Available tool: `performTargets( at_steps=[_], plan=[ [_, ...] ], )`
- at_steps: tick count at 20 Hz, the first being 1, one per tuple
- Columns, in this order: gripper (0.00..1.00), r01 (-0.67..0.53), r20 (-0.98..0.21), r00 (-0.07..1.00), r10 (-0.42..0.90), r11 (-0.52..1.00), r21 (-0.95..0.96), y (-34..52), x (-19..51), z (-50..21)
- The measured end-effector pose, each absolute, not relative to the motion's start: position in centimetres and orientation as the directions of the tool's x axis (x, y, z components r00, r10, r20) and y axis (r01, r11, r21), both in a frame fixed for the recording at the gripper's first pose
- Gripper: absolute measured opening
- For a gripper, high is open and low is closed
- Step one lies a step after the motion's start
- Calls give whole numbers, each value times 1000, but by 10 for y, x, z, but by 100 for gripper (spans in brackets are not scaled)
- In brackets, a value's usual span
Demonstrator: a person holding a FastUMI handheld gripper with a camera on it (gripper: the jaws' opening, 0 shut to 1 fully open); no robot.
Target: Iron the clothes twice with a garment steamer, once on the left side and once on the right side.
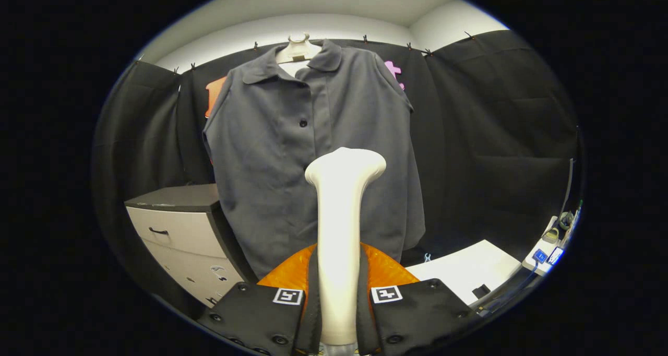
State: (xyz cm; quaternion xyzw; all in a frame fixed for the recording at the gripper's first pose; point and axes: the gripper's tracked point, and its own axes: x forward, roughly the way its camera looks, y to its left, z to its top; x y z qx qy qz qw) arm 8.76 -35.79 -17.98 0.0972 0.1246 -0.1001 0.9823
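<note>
Both fingers of the gripper (339,298) clamp the white garment steamer (340,230), its head upright before the hanging grey shirt (271,152).

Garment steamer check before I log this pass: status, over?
Gripper shut on white garment steamer. Steamer head up before grey button shirt on hanger. Path unobstructed.

Your camera sits on the gripper (338,304) and looks forward along its fingers. It faces the hanging shirt (313,157) from near, slightly from below.
</note>
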Motion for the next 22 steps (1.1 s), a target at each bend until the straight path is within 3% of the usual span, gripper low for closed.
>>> performTargets(
  at_steps=[22],
  plan=[
    [34, 33, -52, 998, -26, 991, 128, -265, 57, -29]
  ],
)
